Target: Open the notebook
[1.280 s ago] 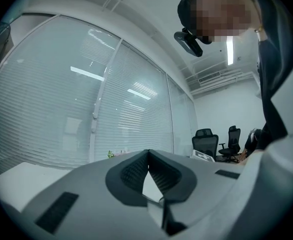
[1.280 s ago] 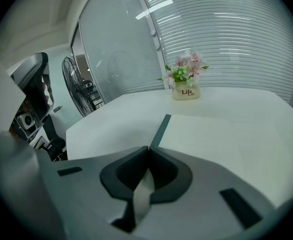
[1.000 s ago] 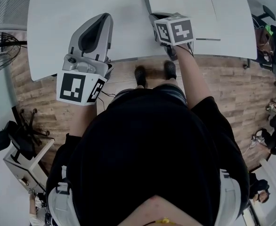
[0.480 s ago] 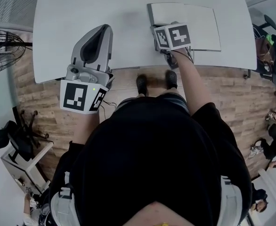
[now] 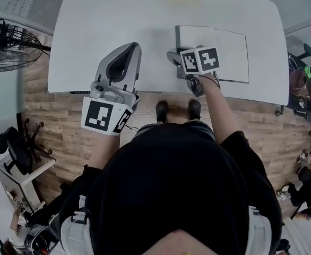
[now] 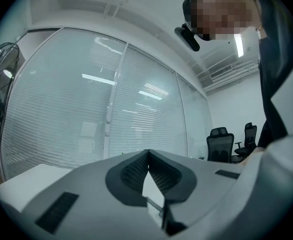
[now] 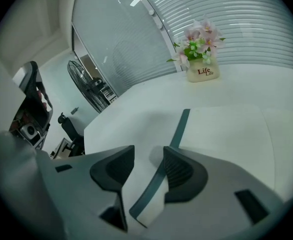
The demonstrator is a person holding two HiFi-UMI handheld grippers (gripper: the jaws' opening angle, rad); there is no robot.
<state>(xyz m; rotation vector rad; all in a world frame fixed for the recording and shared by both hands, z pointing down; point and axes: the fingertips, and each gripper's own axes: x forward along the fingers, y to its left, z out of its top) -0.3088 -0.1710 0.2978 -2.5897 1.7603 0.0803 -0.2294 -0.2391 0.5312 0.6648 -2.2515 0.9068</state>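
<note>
White notebook (image 5: 222,52) lies flat on the table's (image 5: 108,20) near side. My right claw (image 7: 147,165) has just been spreading, the teal spine (image 7: 179,128) unpinched between its jaws. My left claw (image 6: 148,153) is pressed together.

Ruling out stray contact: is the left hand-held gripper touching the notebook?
Apart. The head view shows the left hand-held gripper well to the left of the notebook, with bare table between them.
</note>
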